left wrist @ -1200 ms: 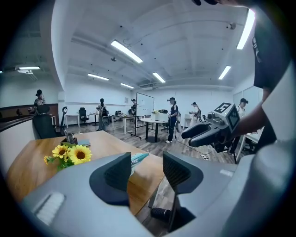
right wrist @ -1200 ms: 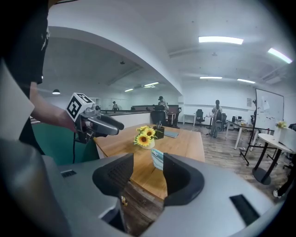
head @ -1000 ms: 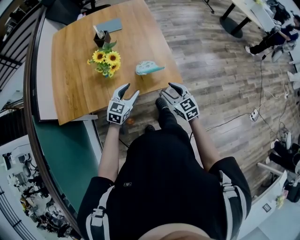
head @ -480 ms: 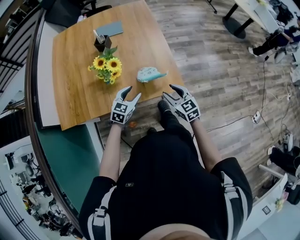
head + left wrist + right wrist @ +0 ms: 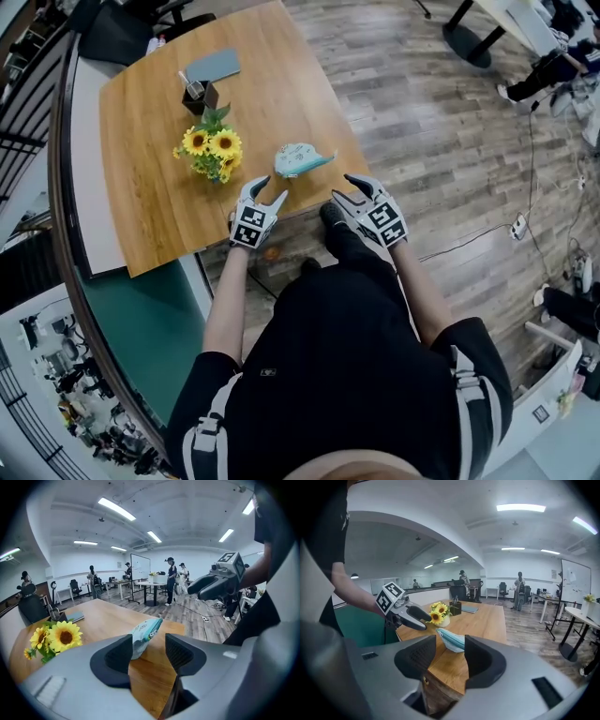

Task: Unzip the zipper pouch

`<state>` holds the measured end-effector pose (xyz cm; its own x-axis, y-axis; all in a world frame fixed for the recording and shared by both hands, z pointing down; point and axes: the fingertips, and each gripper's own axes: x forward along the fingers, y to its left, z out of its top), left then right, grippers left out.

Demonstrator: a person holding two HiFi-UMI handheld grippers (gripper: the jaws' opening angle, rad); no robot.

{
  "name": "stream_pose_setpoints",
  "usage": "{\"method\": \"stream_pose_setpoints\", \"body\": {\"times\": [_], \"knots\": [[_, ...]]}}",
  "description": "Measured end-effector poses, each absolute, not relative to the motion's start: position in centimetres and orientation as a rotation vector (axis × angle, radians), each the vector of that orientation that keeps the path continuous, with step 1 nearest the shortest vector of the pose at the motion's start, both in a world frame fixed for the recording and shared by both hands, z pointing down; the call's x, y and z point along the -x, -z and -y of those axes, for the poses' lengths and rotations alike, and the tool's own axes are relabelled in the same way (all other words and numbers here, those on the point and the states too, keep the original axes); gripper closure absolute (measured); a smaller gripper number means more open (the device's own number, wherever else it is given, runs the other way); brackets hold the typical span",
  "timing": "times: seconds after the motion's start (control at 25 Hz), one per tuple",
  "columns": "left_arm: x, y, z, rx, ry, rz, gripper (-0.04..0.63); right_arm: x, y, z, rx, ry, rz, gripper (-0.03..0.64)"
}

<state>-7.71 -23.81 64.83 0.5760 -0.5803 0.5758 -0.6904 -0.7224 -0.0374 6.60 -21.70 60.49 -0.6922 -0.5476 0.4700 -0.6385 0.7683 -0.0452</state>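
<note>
Two tongs in my hands, both empty, neither touching anything. Left tongs [image 5: 268, 188] spread wide, over near edge of wooden surface [image 5: 150, 197], just short of zipper pouch [image 5: 300, 158]. Right tongs [image 5: 343, 187] also spread, just off surface's near corner, pointing toward pouch. Pale teal pouch lies near that corner, beside sunflowers [image 5: 211, 145]. Dark pen holder [image 5: 199, 94] and grey notebook [image 5: 214, 66] sit farther back.

Count: 1 tabletop [image 5: 159, 206]. On it: 1 zipper pouch [image 5: 300, 159], 1 sunflower bunch [image 5: 210, 145], 1 pen holder [image 5: 200, 95], 1 grey-blue notebook [image 5: 213, 66]. 2 claws: left claw [image 5: 268, 190], right claw [image 5: 343, 187].
</note>
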Motion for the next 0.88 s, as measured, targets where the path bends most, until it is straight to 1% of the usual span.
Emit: {"method": "stream_pose_setpoints", "body": {"times": [0.4, 0.88], "knots": [[7.0, -67.8, 25.8, -2.650, -1.035, 0.988, 0.377, -6.5, -61.6, 24.3, -0.853, -0.326, 2.527, 0.425], [5.7, -71.1, 27.4, -2.813, -1.517, 0.829, 0.382, -6.2, -63.5, 25.1, -0.797, -0.424, 2.531, 0.428]]}}
